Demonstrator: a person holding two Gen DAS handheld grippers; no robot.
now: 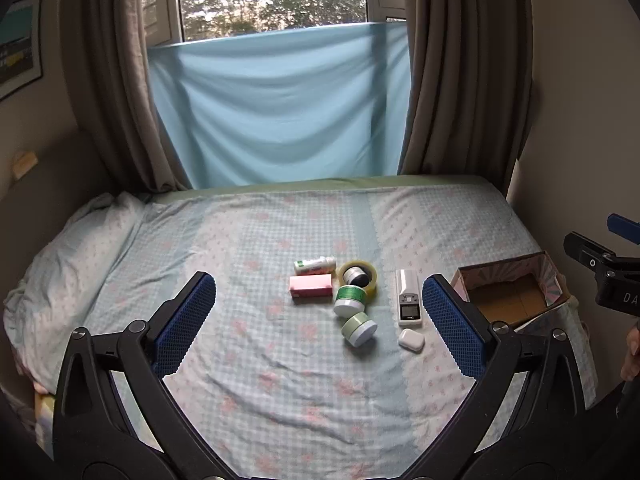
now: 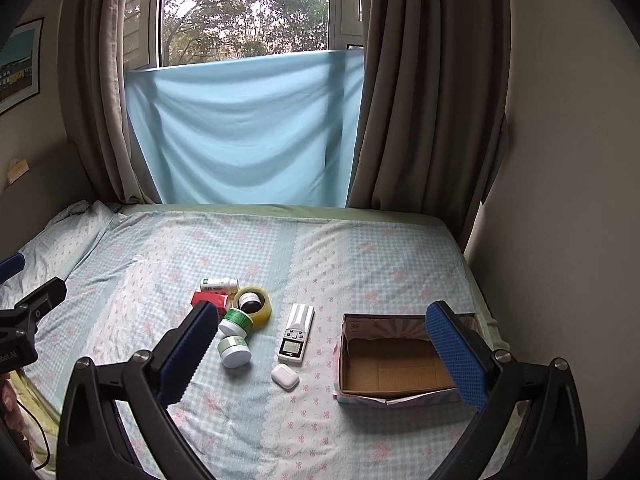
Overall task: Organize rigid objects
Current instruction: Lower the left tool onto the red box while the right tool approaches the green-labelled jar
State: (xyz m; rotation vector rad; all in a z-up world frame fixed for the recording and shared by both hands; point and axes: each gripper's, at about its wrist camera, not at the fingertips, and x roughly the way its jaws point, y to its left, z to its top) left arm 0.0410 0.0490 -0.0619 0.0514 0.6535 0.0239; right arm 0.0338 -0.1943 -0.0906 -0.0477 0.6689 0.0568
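Left gripper [image 1: 318, 312] held level, jaws spread wide, nothing between them, right gripper [image 2: 326, 354] likewise wide apart, both hovering side by side

Two green-lidded jars [image 1: 350, 300] [image 1: 359, 329], one bottle [image 1: 314, 265], pink box [image 1: 311, 287], tape roll [image 1: 358, 277], remote [image 1: 409, 298], earbud case [image 1: 411, 340], cardboard box [image 1: 508, 292].

White letters "DA" show on the black body of the right gripper [image 1: 612, 280] right of the cardboard box [image 1: 508, 292], "ootAI" shows on the left gripper [image 2: 16, 340] in the right wrist view, and other labels are too small to read.
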